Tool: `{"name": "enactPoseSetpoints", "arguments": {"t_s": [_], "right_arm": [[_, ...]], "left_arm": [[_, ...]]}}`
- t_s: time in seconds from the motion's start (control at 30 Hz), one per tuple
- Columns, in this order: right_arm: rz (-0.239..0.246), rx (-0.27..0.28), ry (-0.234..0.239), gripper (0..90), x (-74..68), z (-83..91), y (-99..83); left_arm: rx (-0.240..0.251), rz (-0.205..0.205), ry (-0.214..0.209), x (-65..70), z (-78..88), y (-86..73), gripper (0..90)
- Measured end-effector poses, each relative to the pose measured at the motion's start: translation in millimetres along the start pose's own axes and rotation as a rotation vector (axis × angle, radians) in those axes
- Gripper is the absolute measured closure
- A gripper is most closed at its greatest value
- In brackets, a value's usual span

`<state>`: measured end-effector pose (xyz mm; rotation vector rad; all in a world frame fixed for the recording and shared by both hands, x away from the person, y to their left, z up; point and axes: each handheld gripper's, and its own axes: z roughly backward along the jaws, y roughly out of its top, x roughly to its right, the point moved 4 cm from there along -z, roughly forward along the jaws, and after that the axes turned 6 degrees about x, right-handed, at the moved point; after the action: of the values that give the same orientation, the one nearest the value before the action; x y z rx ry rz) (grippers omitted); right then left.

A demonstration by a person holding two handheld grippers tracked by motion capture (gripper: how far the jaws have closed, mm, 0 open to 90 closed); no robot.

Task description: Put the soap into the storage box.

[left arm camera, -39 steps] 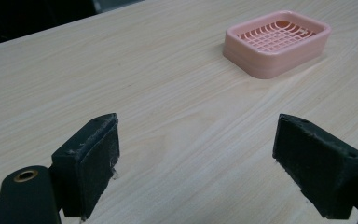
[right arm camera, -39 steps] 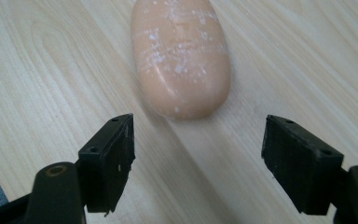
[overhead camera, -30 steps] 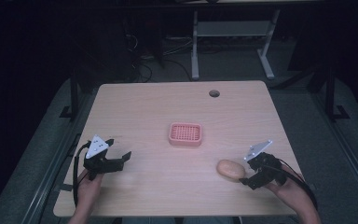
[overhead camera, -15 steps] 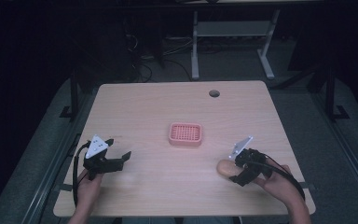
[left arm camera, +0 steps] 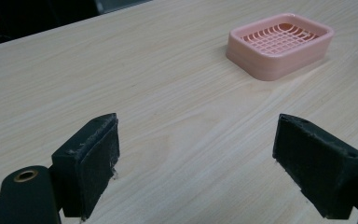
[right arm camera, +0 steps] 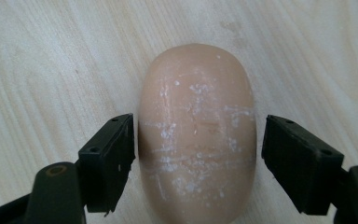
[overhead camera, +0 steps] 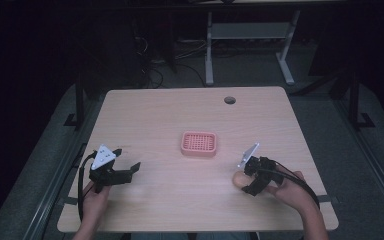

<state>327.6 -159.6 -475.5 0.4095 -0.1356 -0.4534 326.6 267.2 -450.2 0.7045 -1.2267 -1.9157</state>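
Soap (right arm camera: 196,135) now between right claw (right arm camera: 198,163) open jaws.

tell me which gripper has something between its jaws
The right gripper: its jaws straddle the tan soap bar. The left gripper frames only bare table.
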Motion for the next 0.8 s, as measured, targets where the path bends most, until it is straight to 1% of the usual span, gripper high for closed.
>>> {"name": "enactPoseSetpoints", "arguments": {"t_s": [0.03,0.07,0.33,0.37,0.43,0.5,0.8], "right_arm": [[0.007,-0.007,-0.003,24.7,0.6,-1.1,0.3],[0.003,-0.008,0.002,24.7,0.0,-1.5,1.0],[0.015,-0.023,0.007,25.6,0.5,-5.9,3.5],[0.013,-0.031,0.015,28.1,0.3,-7.2,3.6],[0.018,-0.038,0.014,28.9,0.4,-8.3,3.7],[0.02,-0.041,0.015,30.5,0.2,-8.8,4.3],[0.032,-0.066,0.014,31.2,0.0,-8.8,6.5]], "left_arm": [[-0.001,-0.002,-0.001,0.0,0.0,0.0,14.3],[-0.002,-0.003,-0.001,0.1,0.1,-0.1,14.3],[-0.004,-0.002,-0.001,0.5,0.0,-0.1,14.3],[-0.004,-0.002,-0.001,0.5,0.1,-0.1,14.3],[-0.003,-0.003,-0.001,0.3,0.3,0.0,14.3],[-0.003,-0.003,-0.001,0.2,0.3,0.0,14.3],[0.002,0.0,0.001,-0.3,0.4,0.1,14.3]]}}
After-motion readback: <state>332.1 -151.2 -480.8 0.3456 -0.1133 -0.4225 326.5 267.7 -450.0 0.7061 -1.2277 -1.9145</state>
